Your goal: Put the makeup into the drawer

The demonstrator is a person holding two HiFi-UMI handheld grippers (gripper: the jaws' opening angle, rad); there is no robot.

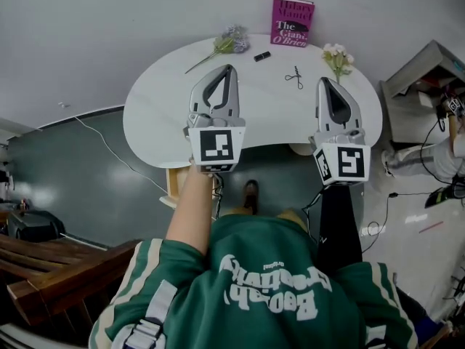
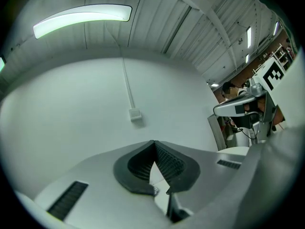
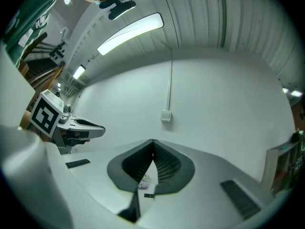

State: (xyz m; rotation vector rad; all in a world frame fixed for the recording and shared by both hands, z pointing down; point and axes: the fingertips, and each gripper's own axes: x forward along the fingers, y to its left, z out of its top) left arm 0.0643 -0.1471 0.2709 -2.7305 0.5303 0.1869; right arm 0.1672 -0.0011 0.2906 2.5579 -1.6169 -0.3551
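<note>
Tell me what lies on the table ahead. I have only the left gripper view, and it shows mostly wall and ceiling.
Observer: A small black tube, likely the makeup, lies on the white table, just beyond and right of the left hand-held gripper.
Operator: Name what's nearest it.
Observer: Scissors lie to its right, apart from it.
Operator: Report the other side's jaws.
Observer: The right hand-held gripper is shut, with nothing between its jaws.

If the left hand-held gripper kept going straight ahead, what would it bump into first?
Probably the white wall, below the small wall box. The left hand-held gripper looks set to pass above the flowers, though height is hard to judge.
</note>
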